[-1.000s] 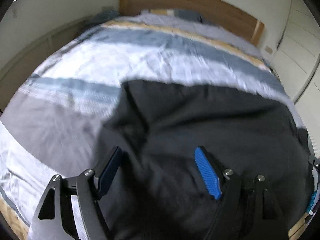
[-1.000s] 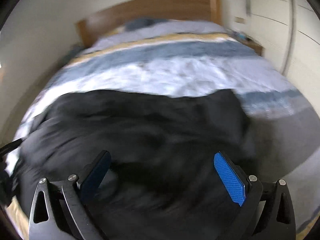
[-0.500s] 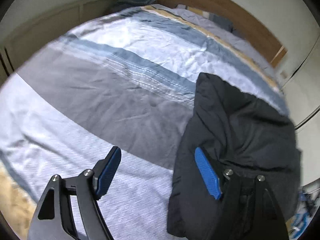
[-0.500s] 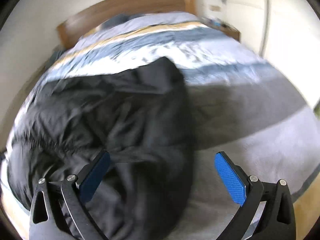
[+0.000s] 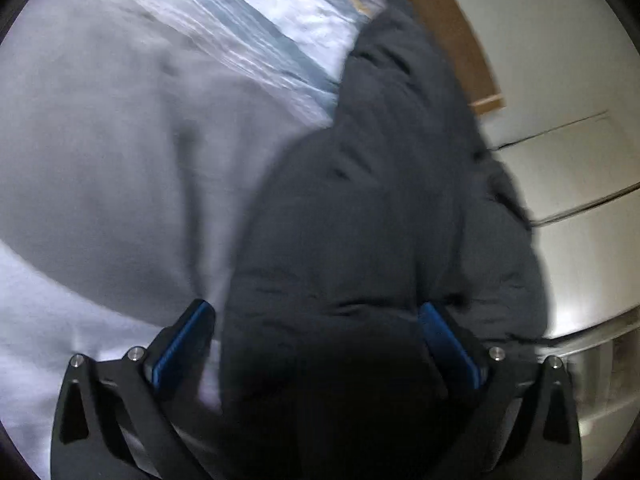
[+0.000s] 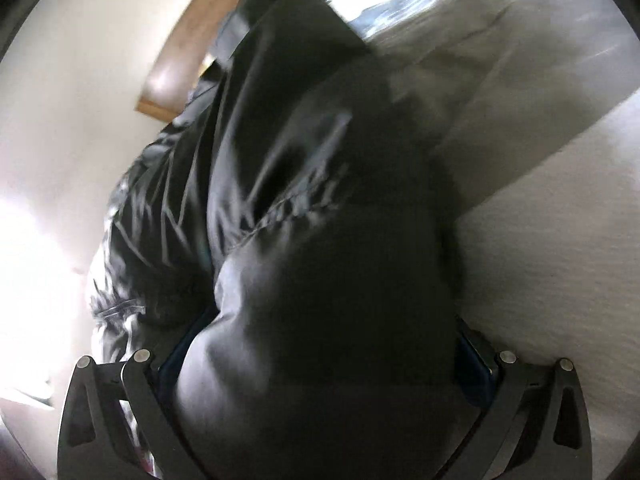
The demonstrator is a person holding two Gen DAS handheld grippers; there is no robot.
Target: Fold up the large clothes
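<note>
Dark jacket [image 5: 360,240] bulging between wide left gripper [image 5: 316,344], jaws just opened, and wide right gripper [image 6: 320,356]: best pinching only edges.

jacket [image 5: 380,208] on bed [image 5: 100,152], headboard [image 5: 460,40] behind

The jacket [image 5: 372,216] is black, with a faint sheen on its folds in the right wrist view. The bedcover [image 5: 120,152] has broad grey, white and blue stripes. The headboard [image 5: 452,32] is brown wood. The pads [image 5: 182,346] are bright blue on black fingers.
</note>
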